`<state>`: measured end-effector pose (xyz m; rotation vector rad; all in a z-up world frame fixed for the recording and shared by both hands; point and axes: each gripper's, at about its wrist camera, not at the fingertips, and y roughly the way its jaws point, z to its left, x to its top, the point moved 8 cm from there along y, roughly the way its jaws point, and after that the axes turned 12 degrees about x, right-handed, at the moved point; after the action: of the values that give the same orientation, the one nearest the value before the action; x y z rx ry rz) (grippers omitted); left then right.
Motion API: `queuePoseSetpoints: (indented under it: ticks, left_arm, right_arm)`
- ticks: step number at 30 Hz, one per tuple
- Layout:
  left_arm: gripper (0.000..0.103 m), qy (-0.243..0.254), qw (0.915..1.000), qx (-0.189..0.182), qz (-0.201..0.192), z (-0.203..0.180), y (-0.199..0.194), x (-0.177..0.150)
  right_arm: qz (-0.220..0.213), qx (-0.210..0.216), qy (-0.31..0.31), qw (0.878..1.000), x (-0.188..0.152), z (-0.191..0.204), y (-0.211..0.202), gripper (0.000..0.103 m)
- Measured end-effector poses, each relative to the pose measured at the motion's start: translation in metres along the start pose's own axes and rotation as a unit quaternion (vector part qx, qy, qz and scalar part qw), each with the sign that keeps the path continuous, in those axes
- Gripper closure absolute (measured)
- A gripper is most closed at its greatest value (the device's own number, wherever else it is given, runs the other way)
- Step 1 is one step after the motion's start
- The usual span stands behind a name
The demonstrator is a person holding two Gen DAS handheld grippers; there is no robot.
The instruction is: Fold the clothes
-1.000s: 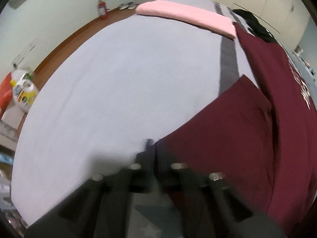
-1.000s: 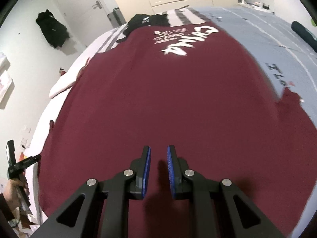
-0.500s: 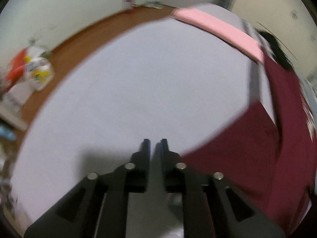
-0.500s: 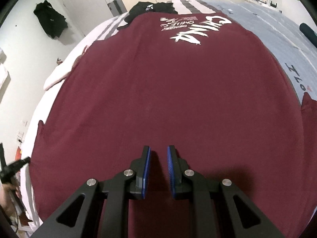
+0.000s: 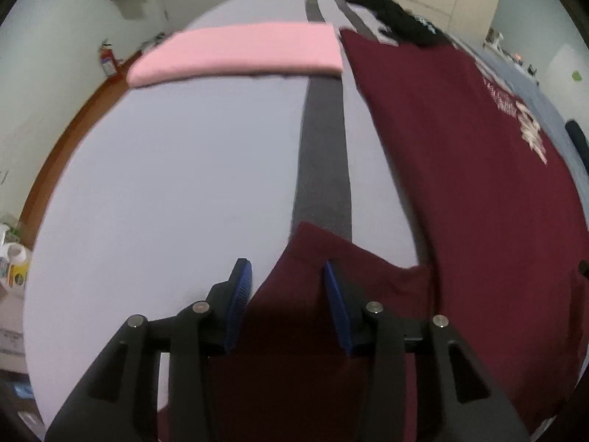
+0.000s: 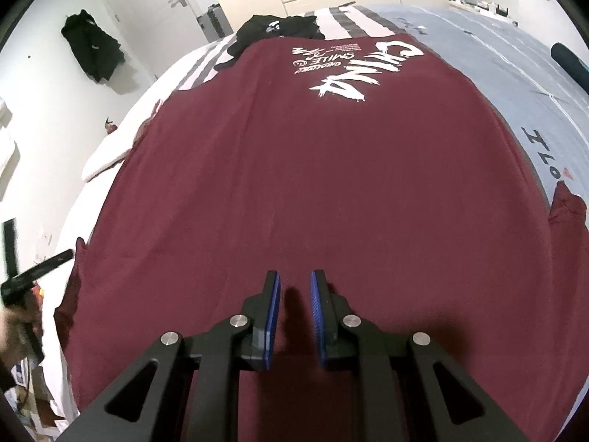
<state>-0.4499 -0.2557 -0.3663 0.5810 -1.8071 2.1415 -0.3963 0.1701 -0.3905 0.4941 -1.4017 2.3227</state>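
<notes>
We find the maroon T-shirt (image 6: 294, 191) spread flat across the bed (image 5: 165, 184), its white "CHINA" print (image 6: 353, 70) at the far end in the right wrist view. In the left wrist view one sleeve (image 5: 331, 269) of the shirt lies out to the side on the pale grey bedcover, its corner reaching a dark grey stripe (image 5: 324, 140) that runs up the bed.

The left gripper (image 5: 288, 274) hangs over that sleeve. Its jaws are opening; the sleeve fabric shows between the blue pads (image 5: 241, 287), but we see neither pad pressing on it, so we record the sleeve as released. The right gripper (image 6: 295, 287) sits above the near part of the shirt body. Its jaws stand a narrow gap apart, with no cloth caught between them; the fabric seen in the gap is the shirt lying below.

Beyond the sleeve, a folded pink garment (image 5: 239, 51) lies across the bed, just beside the shirt's far edge. A black garment (image 6: 276, 31) is bunched at the far end of the shirt. Another black garment (image 6: 94, 49) hangs on the wall near a door.
</notes>
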Motion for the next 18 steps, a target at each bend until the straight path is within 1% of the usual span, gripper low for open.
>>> queuePoseSetpoints:
  ticks: [2,3,4,5,6,9,10,11,13,14,15,17,18]
  left_arm:
    - [0.065,0.002,0.9999,-0.011,0.009,-0.009,0.02,0.011]
    - [0.073,0.002,0.9999,-0.016,0.0,-0.008,0.021,0.014]
    - [0.092,0.008,0.9998,-0.018,-0.004,-0.008,0.022,0.016]
    - [0.1,0.019,0.9998,-0.01,-0.006,-0.008,0.024,0.016]
    - [0.103,0.027,0.9996,-0.003,-0.007,-0.007,0.025,0.016]
    - [0.103,0.025,0.9995,-0.017,-0.008,-0.005,0.028,0.015]
    - [0.103,0.025,0.9995,-0.015,-0.01,-0.001,0.024,0.005]
    - [0.103,0.028,0.9995,-0.004,-0.014,0.0,0.02,0.002]
    - [0.103,0.018,0.9996,0.006,-0.018,0.008,0.019,0.003]
    - [0.103,0.017,0.9994,0.022,-0.02,0.013,0.021,0.004]
    - [0.103,0.009,0.9992,0.036,-0.017,0.022,0.025,0.004]
    - [0.103,-0.028,0.9991,0.032,-0.003,0.034,0.025,0.0]
    - [0.103,-0.037,0.9988,0.031,-0.006,0.036,0.025,0.003]
  right_arm:
    - [0.0,-0.001,0.002,1.0,-0.001,-0.001,-0.001,0.087]
    - [0.0,-0.001,0.005,1.0,-0.002,-0.003,-0.001,0.087]
    - [0.001,-0.002,0.008,1.0,-0.003,-0.005,-0.001,0.087]
    - [0.001,-0.004,0.01,1.0,-0.004,-0.006,-0.001,0.087]
    - [0.001,-0.005,0.012,1.0,-0.005,-0.008,-0.001,0.087]
    - [0.003,-0.009,0.02,1.0,-0.007,-0.012,0.001,0.087]
    - [0.003,-0.01,0.022,1.0,-0.008,-0.013,0.002,0.087]
    - [0.004,-0.011,0.023,1.0,-0.009,-0.013,0.003,0.087]
    - [0.005,-0.012,0.023,1.0,-0.01,-0.011,0.004,0.087]
    - [0.005,-0.013,0.023,1.0,-0.01,-0.01,0.005,0.087]
    - [0.004,-0.013,0.022,1.0,-0.009,-0.009,0.006,0.087]
    - [0.004,-0.015,0.021,1.0,-0.008,-0.008,0.007,0.087]
    - [0.003,-0.015,0.021,1.0,-0.008,-0.007,0.008,0.087]
